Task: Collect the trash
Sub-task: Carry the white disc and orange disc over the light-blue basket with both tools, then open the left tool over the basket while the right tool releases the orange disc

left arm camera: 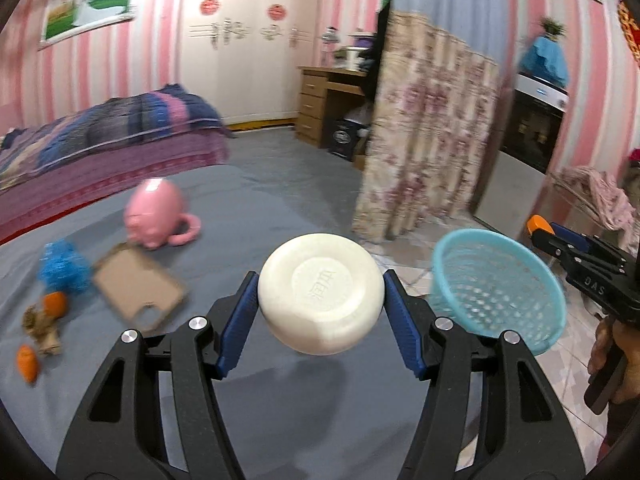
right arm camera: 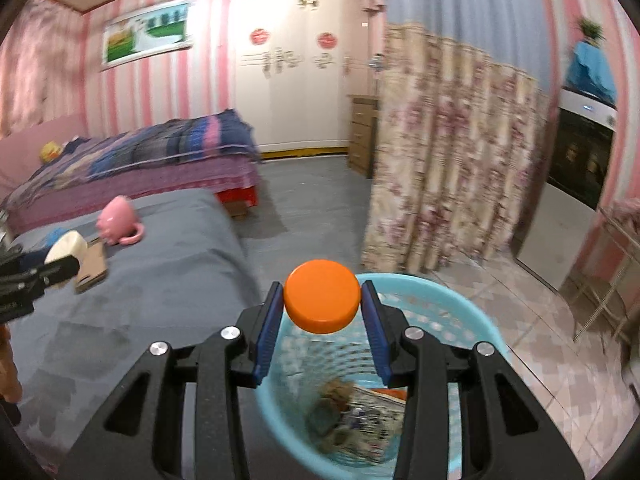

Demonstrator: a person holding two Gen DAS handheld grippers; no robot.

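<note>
Clamped in our left gripper sits a white round soap, frame centre. Our right gripper pinches an orange cap above the blue basket, lower centre.

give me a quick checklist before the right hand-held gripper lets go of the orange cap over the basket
1. Right hand-held gripper has the orange cap clamped between both pads: ok.
2. Cap sits over the blue basket opening: ok in the right wrist view, though true height above it: cannot tell.
3. Basket has room; only some trash at the bottom: ok.
4. Left hand-held gripper has a secure hold on the white soap: ok.
5. Left hand-held gripper is clear of the basket, off to its side: ok.
6. Basket is standing steady on the floor: cannot tell.
</note>
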